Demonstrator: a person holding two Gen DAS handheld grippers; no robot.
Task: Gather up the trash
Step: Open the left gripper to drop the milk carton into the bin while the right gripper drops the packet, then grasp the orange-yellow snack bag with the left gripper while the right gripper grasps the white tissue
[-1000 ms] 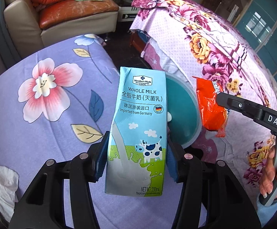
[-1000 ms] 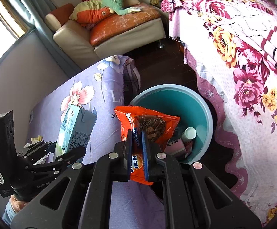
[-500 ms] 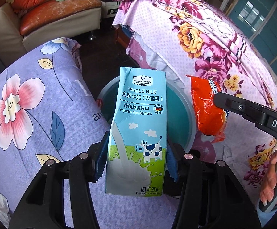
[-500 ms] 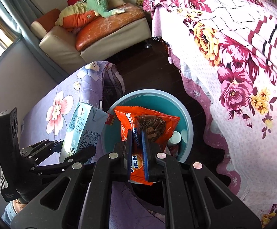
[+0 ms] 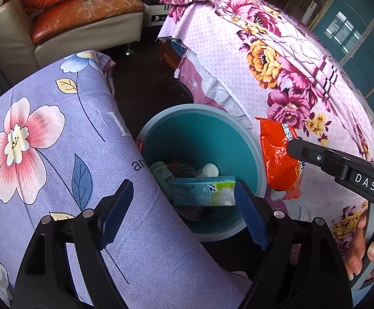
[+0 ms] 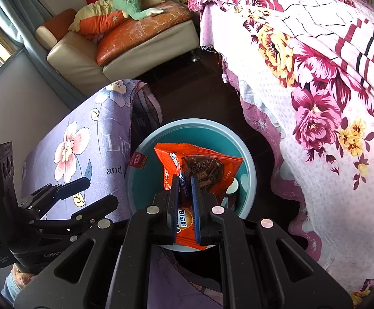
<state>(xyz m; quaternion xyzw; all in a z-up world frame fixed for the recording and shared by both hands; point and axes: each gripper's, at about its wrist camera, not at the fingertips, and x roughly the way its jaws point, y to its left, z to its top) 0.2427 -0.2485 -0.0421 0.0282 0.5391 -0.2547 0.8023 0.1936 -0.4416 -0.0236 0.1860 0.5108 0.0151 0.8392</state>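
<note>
The bed [image 5: 285,59] with its pink and purple flower cover fills the right side of the room, and a beige sofa [image 6: 125,49] with orange cushions stands at the back on a dark floor. A second surface with a lilac flower cloth [image 5: 58,139] lies on the left. Between them on the floor stands the round teal bin [image 5: 241,126], its mouth facing up.

The left gripper [image 5: 184,206] hangs over the near rim of the bin. Its jaws are opening and already stand wide apart, with nothing pressed between the blue pads [image 5: 117,206]. The milk carton [image 5: 205,190] lies inside the bin on its side, with its long axis running from left to right, on top of a white bottle [image 5: 209,170] and other trash.

The right gripper [image 6: 185,193] is above the bin as well. Its jaws are clenched on the lower part of an orange snack bag [image 6: 205,164], which stands nearly upright, with its long axis pointing away from the camera over the bin.
</note>
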